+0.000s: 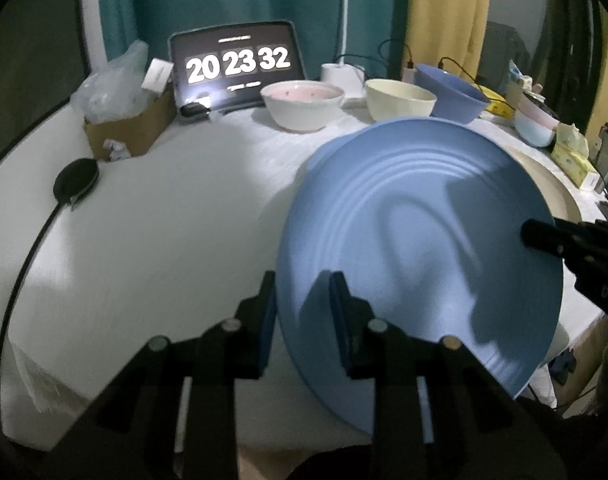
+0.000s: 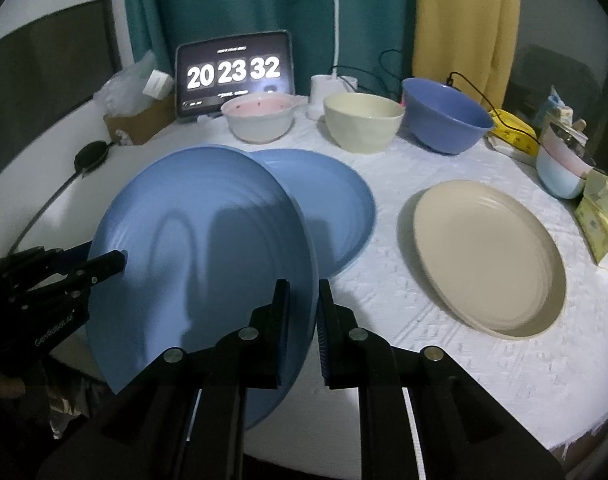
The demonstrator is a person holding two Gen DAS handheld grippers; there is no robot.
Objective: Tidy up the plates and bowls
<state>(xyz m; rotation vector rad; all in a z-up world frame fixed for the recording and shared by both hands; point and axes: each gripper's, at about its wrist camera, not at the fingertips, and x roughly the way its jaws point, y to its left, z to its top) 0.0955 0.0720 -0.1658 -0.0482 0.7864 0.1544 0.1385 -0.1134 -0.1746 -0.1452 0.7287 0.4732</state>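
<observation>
The left tongs (image 1: pixel 304 320) pinch one edge of the large ridged blue plastic plate (image 2: pixel 200 260), lifted and tilted above the white-clothed table (image 2: pixel 444 360); the right tongs (image 2: pixel 304 332) straddle the opposite edge, their grip narrow though seemingly not quite clamped. Should either thin edge-hold slip, the plate could swing down onto the second blue plate (image 2: pixel 332 204) beneath, or off the table's near edge.

Plates: two blue (image 2: pixel 200 248) (image 2: pixel 336 208), one beige (image 2: pixel 488 256). Bowls: four (image 2: pixel 260 120) (image 2: pixel 362 122) (image 2: pixel 444 114) (image 2: pixel 560 172).

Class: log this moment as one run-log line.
left gripper: straddles blue plate rim | right gripper: straddles opposite rim | plate: tilted, above second blue plate
</observation>
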